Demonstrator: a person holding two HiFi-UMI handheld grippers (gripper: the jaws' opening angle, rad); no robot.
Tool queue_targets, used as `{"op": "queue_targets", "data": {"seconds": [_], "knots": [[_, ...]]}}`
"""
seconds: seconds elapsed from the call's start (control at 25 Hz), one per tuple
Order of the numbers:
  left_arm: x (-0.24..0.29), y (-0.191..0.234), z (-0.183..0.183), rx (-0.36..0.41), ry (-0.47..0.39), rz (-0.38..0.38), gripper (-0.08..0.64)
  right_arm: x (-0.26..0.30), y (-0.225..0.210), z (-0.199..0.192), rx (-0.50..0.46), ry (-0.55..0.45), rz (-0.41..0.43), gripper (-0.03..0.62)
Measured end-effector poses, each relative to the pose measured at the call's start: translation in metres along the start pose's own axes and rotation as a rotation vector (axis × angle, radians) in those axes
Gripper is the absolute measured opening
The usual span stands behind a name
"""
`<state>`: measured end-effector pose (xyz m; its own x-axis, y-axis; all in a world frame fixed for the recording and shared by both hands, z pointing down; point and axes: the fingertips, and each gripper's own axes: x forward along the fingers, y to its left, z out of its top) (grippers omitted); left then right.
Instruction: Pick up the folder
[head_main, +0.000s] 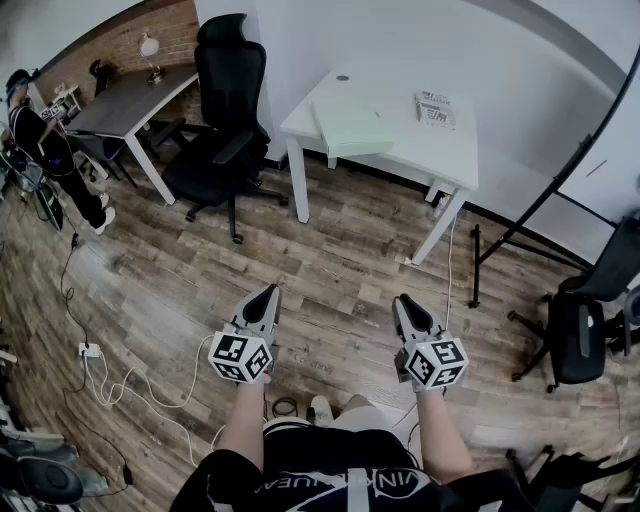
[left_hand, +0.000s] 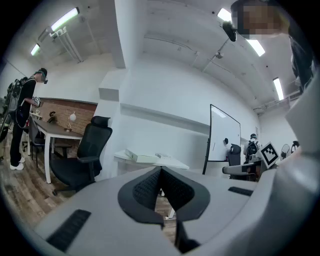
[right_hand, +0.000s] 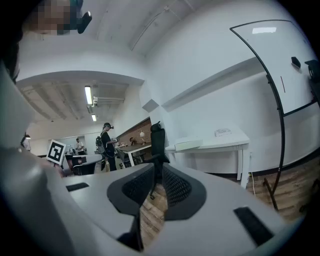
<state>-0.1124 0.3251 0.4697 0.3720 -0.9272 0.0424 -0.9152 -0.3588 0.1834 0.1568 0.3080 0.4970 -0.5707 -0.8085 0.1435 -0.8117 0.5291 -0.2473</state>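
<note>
an office workroom
a white desk (head_main: 440, 150) bearing a folder (head_main: 352, 127) and a grey desk (head_main: 125, 100) with a small lamp (head_main: 150, 46) stand by a black swivel chair (head_main: 225, 90); a whiteboard (left_hand: 224, 132), ceiling strip lights (left_hand: 65, 19), a wood-plank floor (head_main: 330, 250) and a brick wall (head_main: 140, 35) complete it.

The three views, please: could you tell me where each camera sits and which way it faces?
Head view: on the person's head, facing steeply down at the floor and white table; shows the person's arms, left tongs and right tongs.
Left gripper view: rides the left tongs, facing level along their shut jaws toward the table and black chair.
Right gripper view: rides the right tongs, facing along their shut jaws toward the same table.
Shared: all three show the folder lying on the table.
</note>
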Motion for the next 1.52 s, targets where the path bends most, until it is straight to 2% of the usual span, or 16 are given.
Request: {"op": "queue_targets", "data": {"seconds": [0.48, 1.12, 1.52], "knots": [[0.000, -0.005, -0.002, -0.009, -0.002, -0.015, 0.012, -0.001, 0.006, -0.005, 0.026, -0.005, 0.002, 0.066], [-0.010, 0.009, -0.003, -0.025, -0.007, -0.010, 0.012, 0.000, 0.016, -0.005, 0.018, -0.002, -0.002, 0.066], [0.018, 0.033, 0.000, -0.015, 0.004, 0.001, 0.012, 0.045, 0.007, 0.001, 0.010, -0.004, 0.036, 0.066]]}}
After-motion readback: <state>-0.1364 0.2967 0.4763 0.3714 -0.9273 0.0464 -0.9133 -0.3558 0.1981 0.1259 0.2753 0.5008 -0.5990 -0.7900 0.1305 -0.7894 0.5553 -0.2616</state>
